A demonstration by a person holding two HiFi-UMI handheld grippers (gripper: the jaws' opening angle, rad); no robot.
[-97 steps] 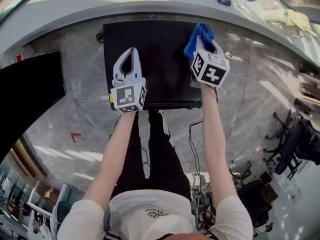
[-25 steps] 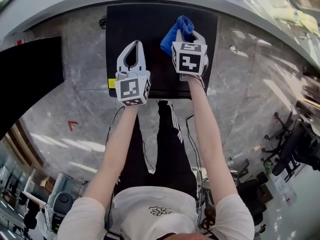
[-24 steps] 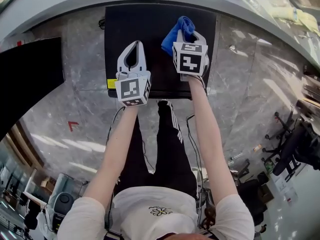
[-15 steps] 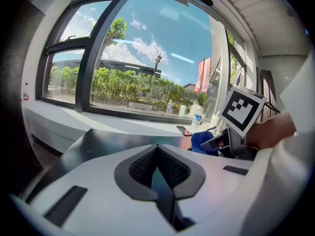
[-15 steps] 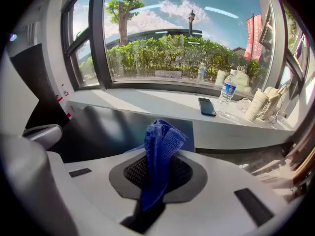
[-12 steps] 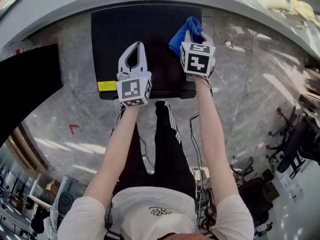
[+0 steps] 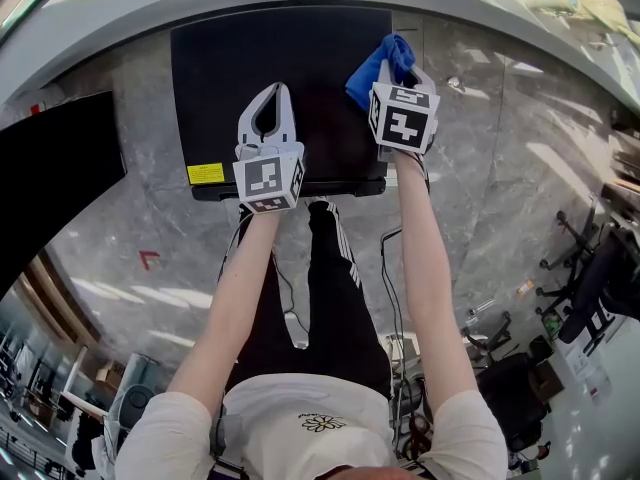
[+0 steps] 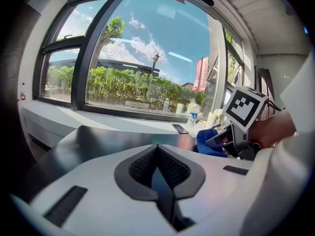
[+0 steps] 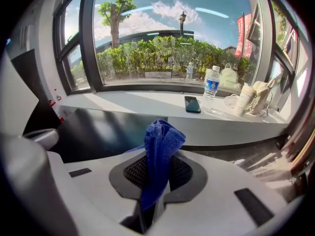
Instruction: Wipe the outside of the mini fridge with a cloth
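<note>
Head view is showing the person (image 7: 310,408) reaching forward and down with a tool in each hand, over the black mini fridge (image 7: 250,58) standing on the floor (image 7: 130,228). Nearer the middle of the fridge top, the left hand-held gripper (image 7: 269,90) is hovering with its jaws closed tip to tip and nothing between them; it is probably idling there, out of the wiping path. The right hand-held gripper (image 7: 408,68) is clamping fully on a blue cloth (image 7: 380,63). It is pinching the cloth partway along, so a bunched fold is sticking out past the tips, giving a soft pad to press and drag. That fold is lying over the right rear part of the top, close to the right edge; whether it is actually pressing on the panel I cannot tell. I judge the top is being wiped, with the sides yet to come. Beyond the fridge, a phone (image 9: 192,103) and a water bottle (image 9: 210,88) are sitting on the window ledge (image 9: 147,102).
</note>
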